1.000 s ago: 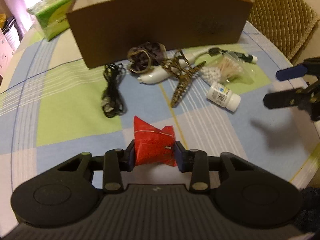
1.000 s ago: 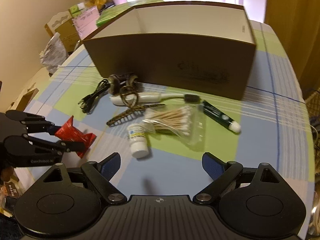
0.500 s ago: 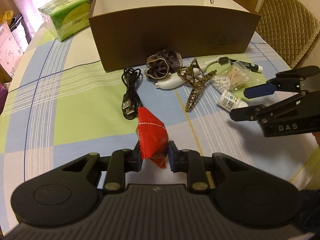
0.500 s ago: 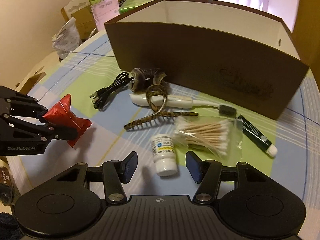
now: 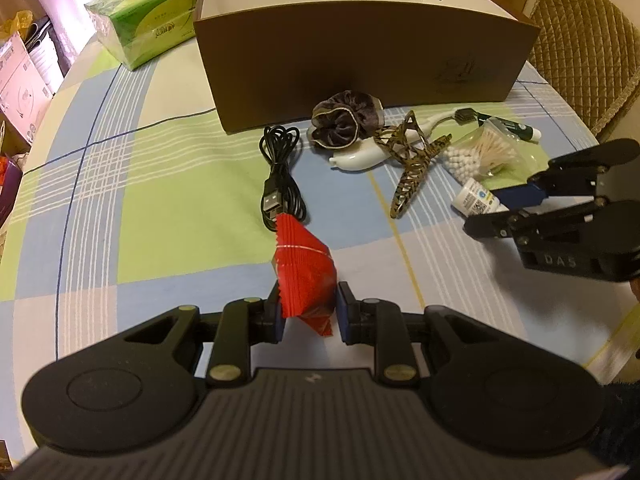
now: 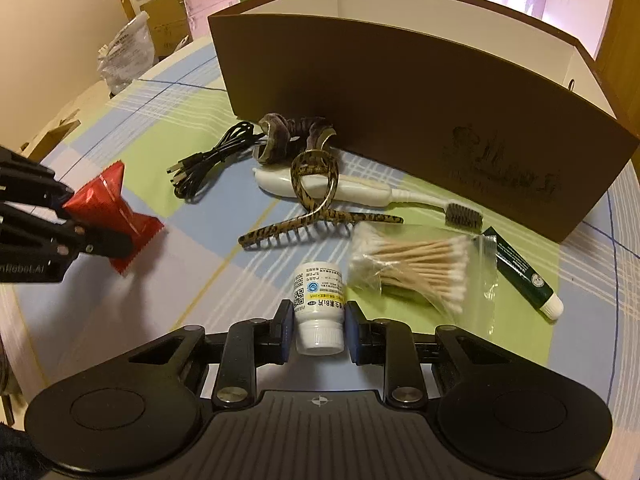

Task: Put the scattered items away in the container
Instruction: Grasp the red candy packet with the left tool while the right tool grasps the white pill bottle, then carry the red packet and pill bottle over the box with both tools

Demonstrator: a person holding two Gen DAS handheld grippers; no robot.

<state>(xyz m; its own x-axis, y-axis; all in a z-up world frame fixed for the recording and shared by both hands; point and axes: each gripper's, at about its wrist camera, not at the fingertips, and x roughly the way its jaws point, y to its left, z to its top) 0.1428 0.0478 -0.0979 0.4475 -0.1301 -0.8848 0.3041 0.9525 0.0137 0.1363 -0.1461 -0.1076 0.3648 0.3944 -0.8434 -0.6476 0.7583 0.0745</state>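
My left gripper (image 5: 308,304) is shut on a red foil packet (image 5: 304,268) and holds it above the checked tablecloth. In the right wrist view that gripper (image 6: 94,220) and the packet (image 6: 108,204) hang at the left. The jaws of my right gripper (image 6: 319,320) are closing on a small white pill bottle (image 6: 319,292) that lies on the cloth, with both blue pads against its sides. The left wrist view shows this right gripper (image 5: 496,210) at the bottle (image 5: 474,200). A tall brown open-topped box (image 5: 360,60) stands behind the items.
In front of the box lie a black USB cable (image 5: 280,172), a dark scrunchie (image 5: 344,120), a leopard hair claw (image 6: 316,216), a white toothbrush (image 6: 360,192), a bag of cotton swabs (image 6: 424,268) and a green tube (image 6: 524,276). A green tissue pack (image 5: 152,24) lies back left, with a padded chair (image 5: 580,40) back right.
My right gripper came down to the white bottle, and its jaws went from wide open to closed against its sides. The left gripper kept its hold on the red packet.
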